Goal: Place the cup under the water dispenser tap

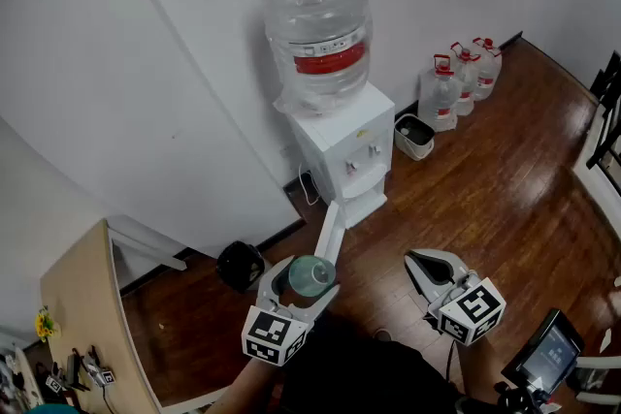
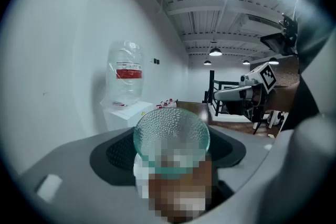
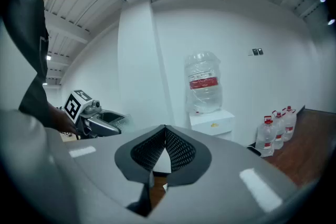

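while the right gripper (image 1: 422, 265) has fingers pressed together, the left gripper (image 1: 309, 272) pinches a dimpled pale-green glass cup (image 2: 171, 136), contents unclear.

A water dispenser (image 1: 346, 150) was set on the wooden floor (image 1: 495, 208) against the wall (image 1: 165, 73). Three bottles (image 1: 466, 80) were lined up beside it.

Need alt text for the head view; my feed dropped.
The left gripper holds a pale green cup between its jaws, apart from the white water dispenser against the wall ahead. The right gripper, shut and empty, hangs beside it over the wooden floor.
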